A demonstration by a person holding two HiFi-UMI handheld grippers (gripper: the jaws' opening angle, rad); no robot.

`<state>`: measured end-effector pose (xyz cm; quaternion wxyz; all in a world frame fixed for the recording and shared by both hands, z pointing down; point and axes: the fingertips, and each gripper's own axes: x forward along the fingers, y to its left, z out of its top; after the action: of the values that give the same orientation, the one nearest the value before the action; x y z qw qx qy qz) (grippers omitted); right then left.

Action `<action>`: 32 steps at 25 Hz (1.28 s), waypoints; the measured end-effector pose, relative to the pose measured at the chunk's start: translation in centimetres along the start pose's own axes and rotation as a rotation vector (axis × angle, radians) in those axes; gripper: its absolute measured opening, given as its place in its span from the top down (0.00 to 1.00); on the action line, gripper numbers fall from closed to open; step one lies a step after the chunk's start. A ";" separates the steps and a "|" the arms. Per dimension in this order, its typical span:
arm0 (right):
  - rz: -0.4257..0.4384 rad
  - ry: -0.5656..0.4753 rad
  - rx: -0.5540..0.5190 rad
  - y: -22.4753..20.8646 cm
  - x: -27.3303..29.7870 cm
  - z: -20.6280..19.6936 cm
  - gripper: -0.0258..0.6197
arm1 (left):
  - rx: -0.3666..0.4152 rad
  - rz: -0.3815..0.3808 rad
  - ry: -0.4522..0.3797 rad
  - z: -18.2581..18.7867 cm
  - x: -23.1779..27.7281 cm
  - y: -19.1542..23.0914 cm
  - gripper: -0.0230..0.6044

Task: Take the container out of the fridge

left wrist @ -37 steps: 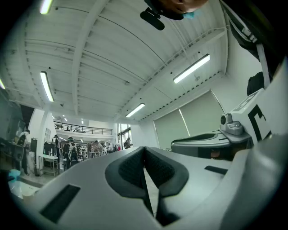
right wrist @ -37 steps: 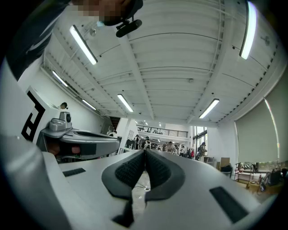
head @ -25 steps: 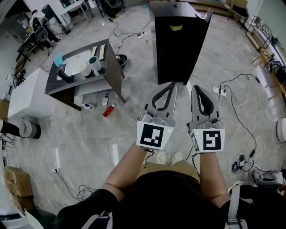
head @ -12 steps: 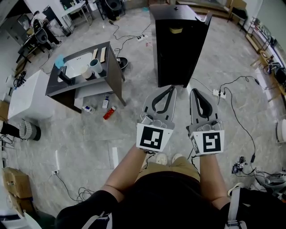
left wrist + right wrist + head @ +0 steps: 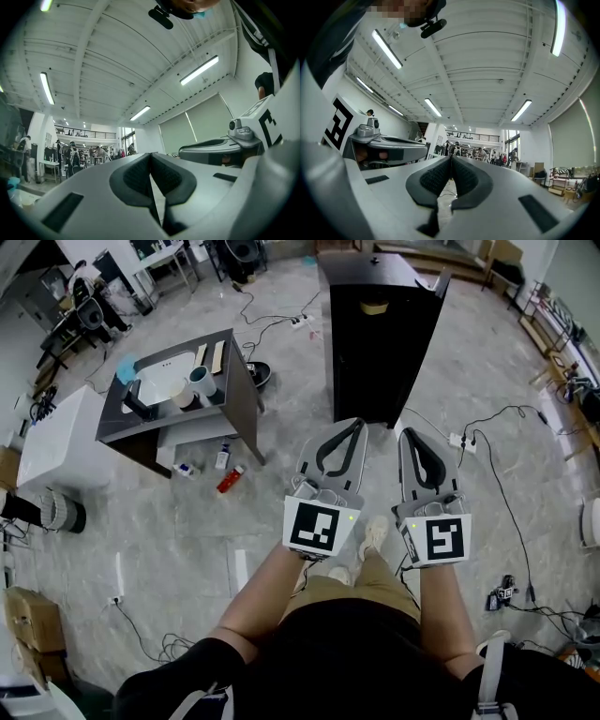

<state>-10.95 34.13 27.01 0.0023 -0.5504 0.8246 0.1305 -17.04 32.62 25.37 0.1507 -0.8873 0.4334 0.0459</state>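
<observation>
The jaws of the left gripper [image 5: 352, 424] are pressed together with nothing between them, and the left gripper view shows the pads meeting in a thin seam. The right gripper [image 5: 411, 433] is the same: jaws closed and empty. Both are held side by side at waist height, pointing ahead over the floor [image 5: 187, 521].

The fridge [image 5: 380, 362], a tall black box, stands well ahead of them. A small tan thing [image 5: 373, 306] shows high against its dark front. It may be the container, but I cannot tell for sure.

This looks like the approach, with nothing taken yet. To do it well, step close, stay clear of the cables [image 5: 487, 427] on the floor, and part one pair of jaws before reaching in.

No brand or writing can be read. The marker cubes [image 5: 317, 527] carry only black-and-white square patterns.
</observation>
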 end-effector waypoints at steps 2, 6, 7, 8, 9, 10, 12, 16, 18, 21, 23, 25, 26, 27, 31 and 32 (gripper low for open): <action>0.000 -0.003 -0.002 -0.6 0.8 -0.5 0.90 | 0.010 -0.003 0.002 -0.5 0.8 0.4 0.92; -0.001 -0.016 -0.001 -2.1 3.1 -1.4 0.90 | 0.019 0.002 0.001 -1.7 3.1 1.6 0.92; -0.001 -0.019 0.001 -2.6 3.6 -1.6 0.90 | 0.018 0.005 0.000 -2.0 3.9 1.9 0.92; -0.003 -0.023 0.003 -3.2 4.3 -1.8 0.90 | 0.016 0.008 0.000 -2.3 4.6 2.2 0.92; -0.004 -0.026 0.005 -3.8 5.0 -2.2 0.90 | 0.016 0.012 0.001 -2.6 5.5 2.6 0.92; -0.005 -0.028 0.007 -4.5 5.7 -2.5 0.90 | 0.018 0.014 0.003 -3.0 6.4 2.9 0.92; -0.003 -0.031 0.011 -5.9 7.4 -3.3 0.90 | 0.028 0.015 0.006 -3.7 8.4 3.4 0.92; 0.009 -0.032 0.015 -9.1 10.9 -4.7 0.90 | 0.042 0.013 0.012 -5.3 12.9 4.3 0.92; 0.018 -0.035 0.015 -10.9 12.8 -5.3 0.90 | 0.031 0.027 0.012 -6.1 15.5 5.1 0.92; 0.025 -0.037 0.018 -14.1 15.8 -6.4 0.90 | 0.027 0.035 0.019 -7.4 19.8 6.2 0.92; 0.033 -0.034 0.014 -16.3 17.7 -7.4 0.90 | 0.023 0.038 0.021 -8.5 22.8 6.7 0.92; 0.043 -0.025 0.010 -18.8 19.9 -8.5 0.90 | 0.020 0.042 0.030 -9.6 26.0 7.1 0.92; 0.047 -0.021 0.011 -20.2 20.9 -9.0 0.90 | 0.020 0.042 0.037 -10.1 27.7 7.2 0.92; 0.049 -0.019 0.014 -21.5 22.0 -9.4 0.90 | 0.018 0.040 0.046 -10.6 29.4 7.2 0.92; 0.062 -0.025 0.010 -26.5 26.2 -10.5 0.90 | 0.015 0.036 0.079 -12.5 35.8 7.7 0.92; 0.065 -0.027 0.009 -27.7 27.2 -10.7 0.90 | 0.016 0.041 0.072 -12.6 37.3 7.9 0.92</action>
<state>5.02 -2.82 27.45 0.0118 -0.5213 0.8427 0.1341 -0.73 -4.07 27.65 0.1412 -0.8780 0.4572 0.0135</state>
